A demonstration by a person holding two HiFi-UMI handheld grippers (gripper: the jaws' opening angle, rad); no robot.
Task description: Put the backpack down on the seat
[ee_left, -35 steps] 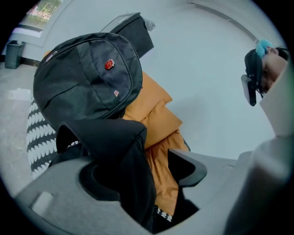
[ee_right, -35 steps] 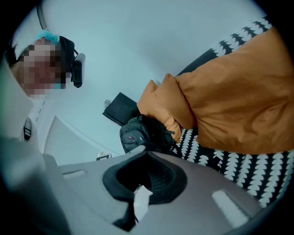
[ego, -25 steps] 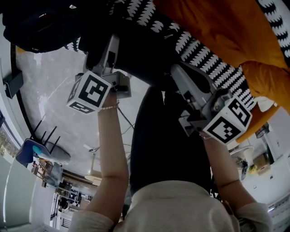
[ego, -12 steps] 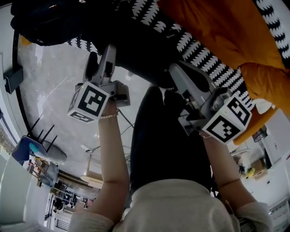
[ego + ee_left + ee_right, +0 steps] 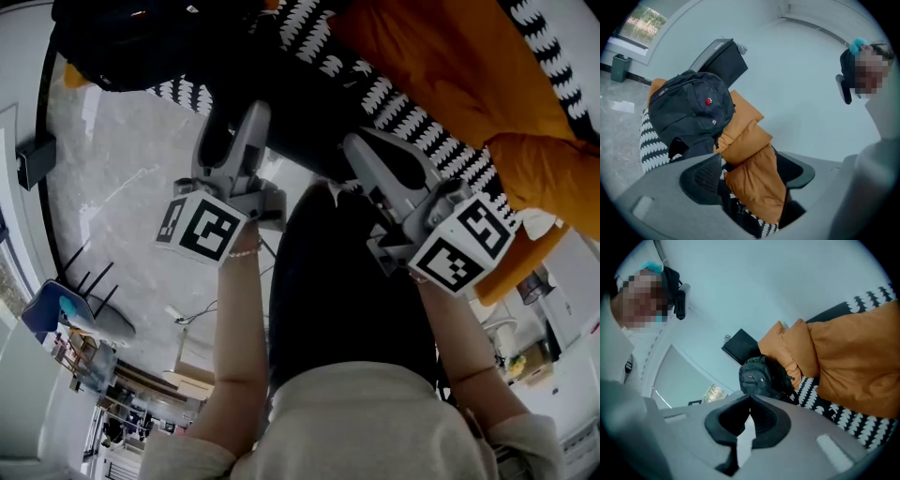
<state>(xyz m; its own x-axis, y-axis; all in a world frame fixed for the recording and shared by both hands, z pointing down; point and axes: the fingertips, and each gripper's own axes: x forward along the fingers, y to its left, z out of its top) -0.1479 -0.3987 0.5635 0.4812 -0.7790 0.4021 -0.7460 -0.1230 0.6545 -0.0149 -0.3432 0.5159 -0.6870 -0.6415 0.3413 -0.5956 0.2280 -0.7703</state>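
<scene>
At the left end of the seat [image 5: 375, 89], the black backpack [image 5: 122, 42] is seen resting on the black-and-white patterned cover and leaning back against the orange cushions [image 5: 450, 56] piled along the seat, so the setting down is judged to be done. The backpack's long axis is judged to run up from the seat towards the cushions, roughly upright and tipped a little backwards. Off the front of the seat, above the pale floor [image 5: 112, 206], the left tool [image 5: 749, 174] is held wide open with nothing gripped; only cushion and patterned cover are seen through the gap between its pads. The backpack lies ahead of it and to its left, apart from both jaws. Further right along the front of the seat, the right tool [image 5: 750, 399] is held with its pads brought together at the tips and nothing caught between them. From there the backpack is seen well apart, at the far end of the seat, so the left tool is judged the nearer of the two if the backpack must be steadied. A dark box-shaped thing [image 5: 719, 61] standing behind the backpack, past the seat's end, is shown in both tool views but is cut off in the head view. Only the head view shows how the two tools are placed side by side along the seat's front.
</scene>
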